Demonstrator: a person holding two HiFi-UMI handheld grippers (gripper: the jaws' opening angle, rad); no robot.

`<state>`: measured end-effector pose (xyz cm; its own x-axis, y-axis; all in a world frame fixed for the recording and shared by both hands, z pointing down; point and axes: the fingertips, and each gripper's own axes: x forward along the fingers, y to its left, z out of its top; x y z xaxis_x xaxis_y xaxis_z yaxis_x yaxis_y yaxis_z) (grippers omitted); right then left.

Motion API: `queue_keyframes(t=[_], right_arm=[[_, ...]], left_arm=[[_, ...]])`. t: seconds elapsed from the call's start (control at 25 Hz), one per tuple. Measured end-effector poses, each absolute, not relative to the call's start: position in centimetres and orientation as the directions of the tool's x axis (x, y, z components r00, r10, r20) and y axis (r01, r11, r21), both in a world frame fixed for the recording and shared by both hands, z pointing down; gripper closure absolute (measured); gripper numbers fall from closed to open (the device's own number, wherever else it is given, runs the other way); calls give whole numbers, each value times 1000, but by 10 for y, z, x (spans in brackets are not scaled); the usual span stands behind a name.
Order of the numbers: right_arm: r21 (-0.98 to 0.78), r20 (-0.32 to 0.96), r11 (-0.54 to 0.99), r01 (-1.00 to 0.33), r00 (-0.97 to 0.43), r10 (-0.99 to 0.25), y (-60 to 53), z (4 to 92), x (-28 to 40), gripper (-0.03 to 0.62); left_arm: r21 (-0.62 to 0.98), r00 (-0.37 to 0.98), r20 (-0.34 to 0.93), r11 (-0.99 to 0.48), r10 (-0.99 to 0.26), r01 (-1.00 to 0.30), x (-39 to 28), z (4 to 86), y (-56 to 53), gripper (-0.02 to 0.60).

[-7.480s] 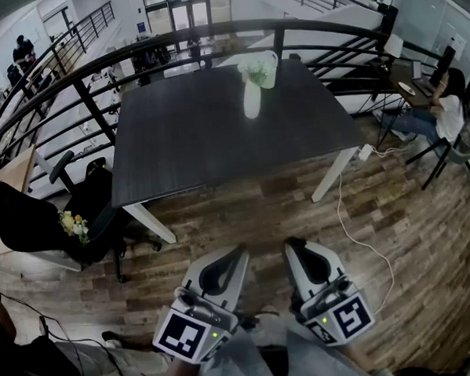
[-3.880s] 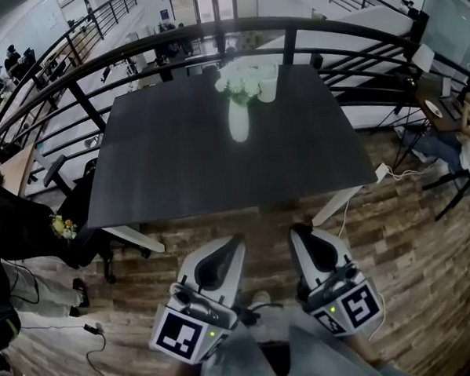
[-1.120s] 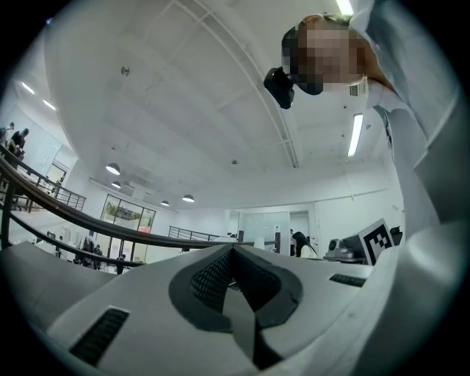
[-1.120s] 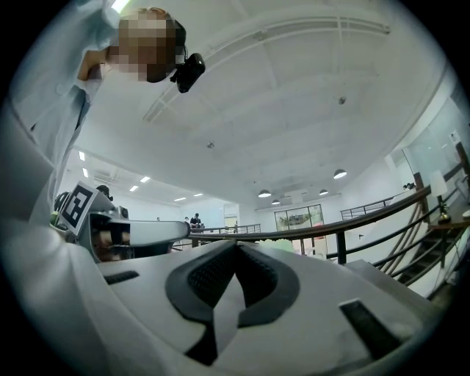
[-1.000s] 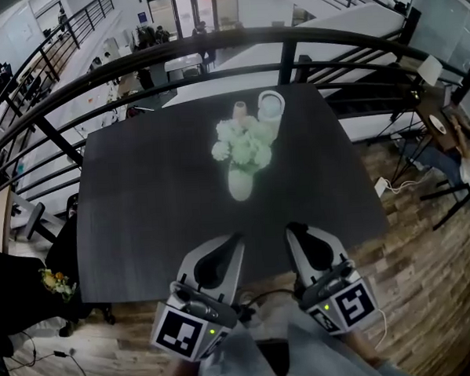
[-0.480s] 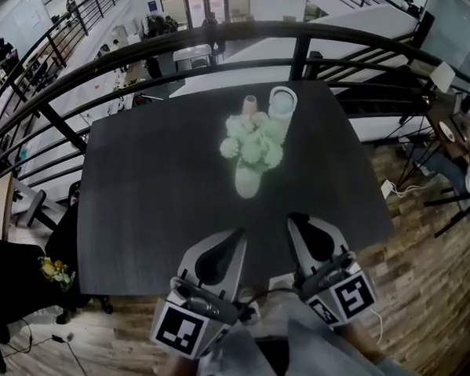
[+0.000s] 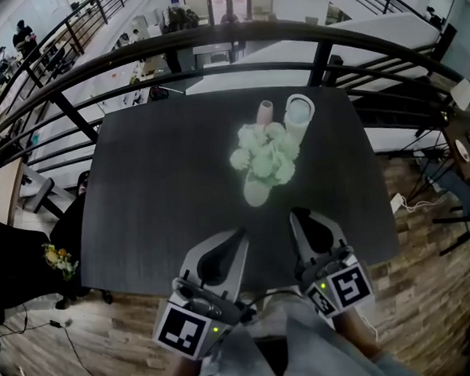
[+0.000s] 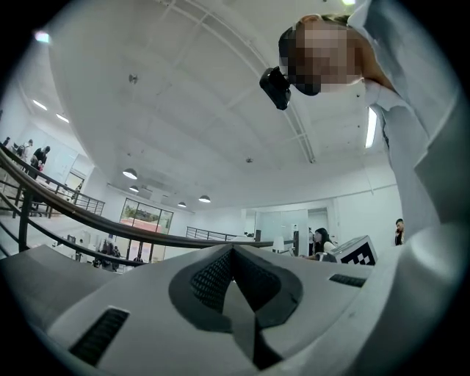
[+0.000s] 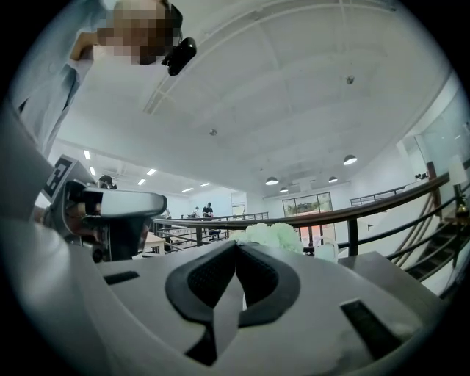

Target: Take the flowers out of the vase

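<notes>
A white vase point(image 7: 256, 192) stands on the dark table point(image 7: 157, 195) with a bunch of pale green-white flowers point(image 7: 266, 153) in it. My left gripper point(image 7: 239, 235) is shut and empty over the table's near edge, a little left of and short of the vase. Just in front of the vase, my right gripper point(image 7: 298, 216) is also shut and empty. In the right gripper view the flowers point(image 9: 272, 233) show just beyond the closed jaws of the right gripper point(image 9: 236, 245). The left gripper view shows the left gripper point(image 8: 233, 251) with closed jaws and only the room beyond.
Behind the flowers stand a small pink vase point(image 7: 266, 111) and a white cup point(image 7: 299, 112). A black curved railing point(image 7: 211, 37) runs past the table's far side. At the left, a dark chair point(image 7: 19, 265) carries a small bouquet point(image 7: 58, 259). Wood floor point(image 7: 426, 236) lies to the right.
The table and vase have come nearer in the head view. Both grippers have advanced over the table's near edge, the right one closer to the vase. Both stay shut.
</notes>
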<state>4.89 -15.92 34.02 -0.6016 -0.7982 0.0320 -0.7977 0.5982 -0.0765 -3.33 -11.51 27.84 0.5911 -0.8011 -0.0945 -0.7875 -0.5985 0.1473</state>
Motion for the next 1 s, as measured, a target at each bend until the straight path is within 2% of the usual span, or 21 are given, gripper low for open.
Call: queue_keyframes(t=[0.32,0.4,0.56,0.84,1.0], right_arm=[[-80,81,639,-765,-643,-761,-185,357,47,518],[-85,93,647,-758,-653,-752,-191,362,46,457],[-105,124,643,-758,-652,-748,-203,371,46,380],[-128,142,659,-741,-672,-727,-224,386,45,288],[-145,162,682,-717,-697,-699,-232,399,44,267]], left_arm=[[157,542,-73,-547,-837,-822,-39,285,-133,583],[159,533,-67,-536,-843,-829,-40,287,-137,583],[162,517,-56,-519,-854,-839,-40,288,-145,583],[174,479,-35,-477,-877,-861,-43,296,-154,583],[181,458,-24,-454,-889,-872,-41,304,-158,583]])
